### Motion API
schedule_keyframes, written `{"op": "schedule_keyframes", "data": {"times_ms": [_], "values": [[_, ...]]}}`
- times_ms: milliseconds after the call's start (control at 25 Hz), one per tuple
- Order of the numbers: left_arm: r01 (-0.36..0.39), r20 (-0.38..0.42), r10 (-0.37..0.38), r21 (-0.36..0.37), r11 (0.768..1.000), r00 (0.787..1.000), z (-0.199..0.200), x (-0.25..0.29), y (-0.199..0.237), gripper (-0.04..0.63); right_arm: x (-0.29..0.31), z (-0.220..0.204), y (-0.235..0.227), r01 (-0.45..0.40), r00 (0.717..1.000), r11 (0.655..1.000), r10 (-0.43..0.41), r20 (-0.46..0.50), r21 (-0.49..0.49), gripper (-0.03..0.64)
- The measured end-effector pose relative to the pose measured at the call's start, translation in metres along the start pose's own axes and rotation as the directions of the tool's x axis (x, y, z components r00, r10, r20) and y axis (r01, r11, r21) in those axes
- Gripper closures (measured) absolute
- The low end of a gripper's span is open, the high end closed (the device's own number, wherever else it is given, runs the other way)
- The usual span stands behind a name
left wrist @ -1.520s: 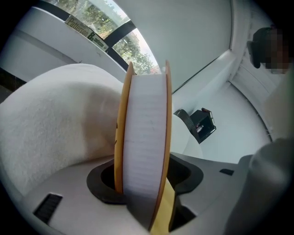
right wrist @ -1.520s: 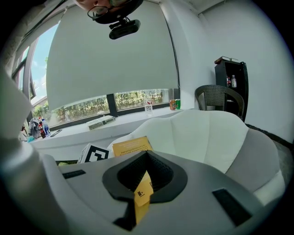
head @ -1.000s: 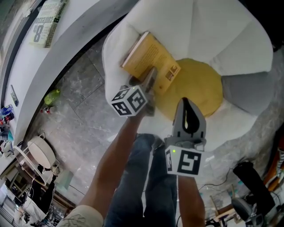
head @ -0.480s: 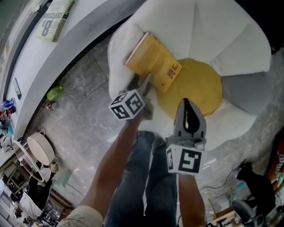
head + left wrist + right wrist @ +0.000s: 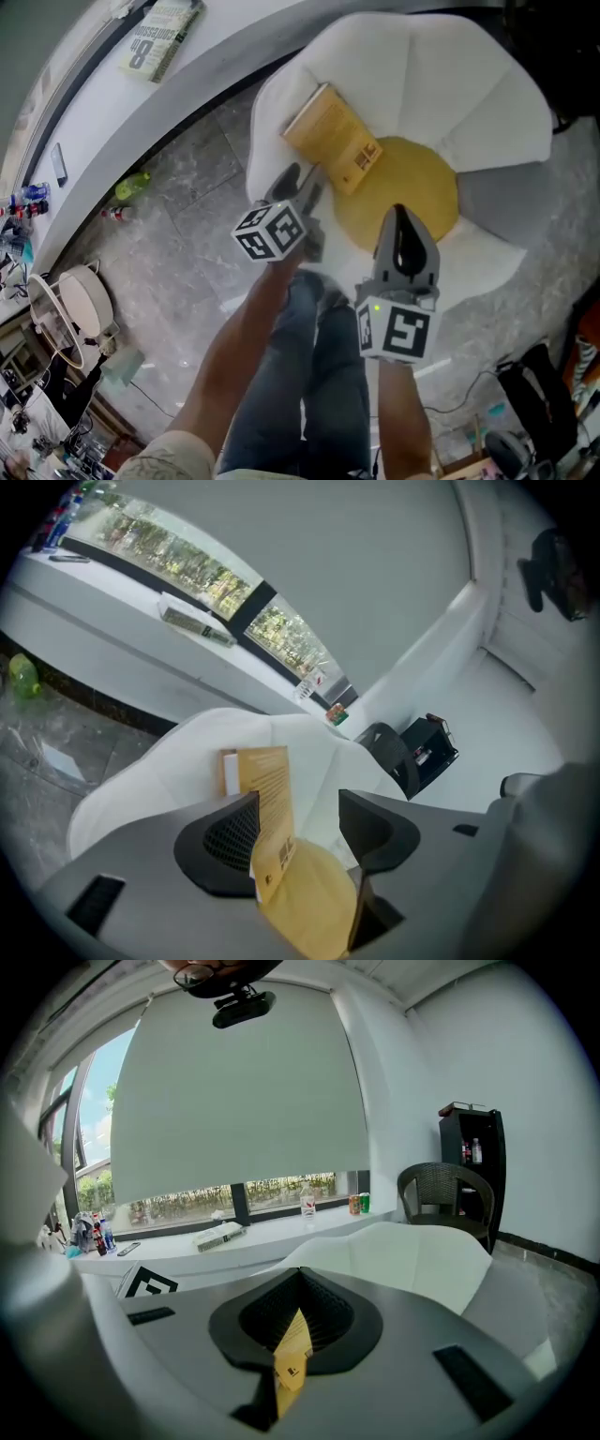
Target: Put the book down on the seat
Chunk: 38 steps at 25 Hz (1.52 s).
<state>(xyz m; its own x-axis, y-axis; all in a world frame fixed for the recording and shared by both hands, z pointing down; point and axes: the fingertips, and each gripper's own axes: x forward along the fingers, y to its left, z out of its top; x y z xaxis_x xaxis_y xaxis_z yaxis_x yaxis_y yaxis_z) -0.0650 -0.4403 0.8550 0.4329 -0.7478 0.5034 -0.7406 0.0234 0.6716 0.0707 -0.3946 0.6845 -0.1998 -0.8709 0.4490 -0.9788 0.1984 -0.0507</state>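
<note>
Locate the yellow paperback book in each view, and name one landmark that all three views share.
Head view: the yellow paperback book lies upper centre on the seat, one corner over the round yellow cushion.
Left gripper view: lower centre, seen between jaws that stand apart.
Right gripper view: only a yellow sliver, low centre, through the jaw slit.
Shared landmark: the white cushioned armchair.

A bright lounge or sitting corner, though home or office cannot be told. A white petal-backed armchair [image 5: 412, 75] with a round yellow cushion [image 5: 412, 202] stands on a polished grey marble floor [image 5: 178, 234]. Behind it a long white bench [image 5: 94, 122] curves under a wide window [image 5: 272, 1190], its roller blind [image 5: 234, 1091] drawn most of the way down. On the bench are bottles [image 5: 94, 1234] at the left end, cans [image 5: 358, 1204] towards the right and a thick paperback [image 5: 161, 39] between. In the far corner: a dark wicker chair [image 5: 450, 1194] beside a black shelf unit [image 5: 473, 1147].
</note>
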Motion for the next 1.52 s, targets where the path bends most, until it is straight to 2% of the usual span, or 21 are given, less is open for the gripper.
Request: {"op": "schedule_keyframes", "data": {"times_ms": [120, 240, 400, 560, 680, 880, 1040, 1200, 1360, 1520], "values": [[0.032, 0.026, -0.034, 0.066, 0.997, 0.999, 0.021, -0.020, -0.040, 0.352, -0.020, 0.025, -0.001, 0.004, 0.999, 1.000, -0.004, 0.032, -0.006, 0.614], [0.028, 0.070, -0.038, 0.147, 0.989, 0.997, 0.044, -0.046, -0.082, 0.415, -0.041, 0.053, -0.005, 0.010, 0.998, 1.000, -0.010, 0.062, -0.009, 0.614], [-0.004, 0.127, -0.026, 0.231, 0.973, 0.992, 0.077, -0.084, -0.137, 0.562, -0.068, 0.098, -0.014, 0.022, 0.994, 1.000, -0.022, 0.107, -0.003, 0.612], [-0.014, 0.177, -0.048, 0.334, 0.943, 0.983, 0.109, -0.122, -0.199, 0.589, -0.099, 0.143, -0.022, 0.027, 0.988, 1.000, -0.026, 0.154, -0.009, 0.612], [-0.012, 0.203, -0.081, 0.417, 0.909, 0.976, 0.130, -0.147, -0.245, 0.589, -0.120, 0.174, -0.026, 0.031, 0.982, 0.999, -0.028, 0.189, -0.014, 0.612], [-0.011, 0.247, -0.147, 0.543, 0.840, 0.958, 0.150, -0.195, -0.320, 0.589, -0.165, 0.217, -0.030, 0.032, 0.970, 0.999, -0.027, 0.240, -0.017, 0.614], [-0.009, 0.268, -0.209, 0.635, 0.772, 0.941, 0.165, -0.237, -0.369, 0.589, -0.203, 0.248, -0.026, 0.014, 0.962, 1.000, -0.008, 0.273, -0.023, 0.612], [0.009, 0.240, -0.254, 0.710, 0.704, 0.937, 0.176, -0.275, -0.411, 0.589, -0.239, 0.290, -0.022, -0.006, 0.955, 0.999, 0.017, 0.297, -0.040, 0.614], [0.027, 0.233, -0.297, 0.744, 0.667, 0.926, 0.202, -0.307, -0.447, 0.589, -0.272, 0.344, -0.025, 0.006, 0.945, 0.996, 0.022, 0.327, -0.084, 0.614], [0.017, 0.265, -0.350, 0.775, 0.631, 0.899, 0.223, -0.338, -0.485, 0.589, -0.308, 0.382, -0.035, 0.021, 0.940, 0.995, 0.013, 0.340, -0.097, 0.612]]}}
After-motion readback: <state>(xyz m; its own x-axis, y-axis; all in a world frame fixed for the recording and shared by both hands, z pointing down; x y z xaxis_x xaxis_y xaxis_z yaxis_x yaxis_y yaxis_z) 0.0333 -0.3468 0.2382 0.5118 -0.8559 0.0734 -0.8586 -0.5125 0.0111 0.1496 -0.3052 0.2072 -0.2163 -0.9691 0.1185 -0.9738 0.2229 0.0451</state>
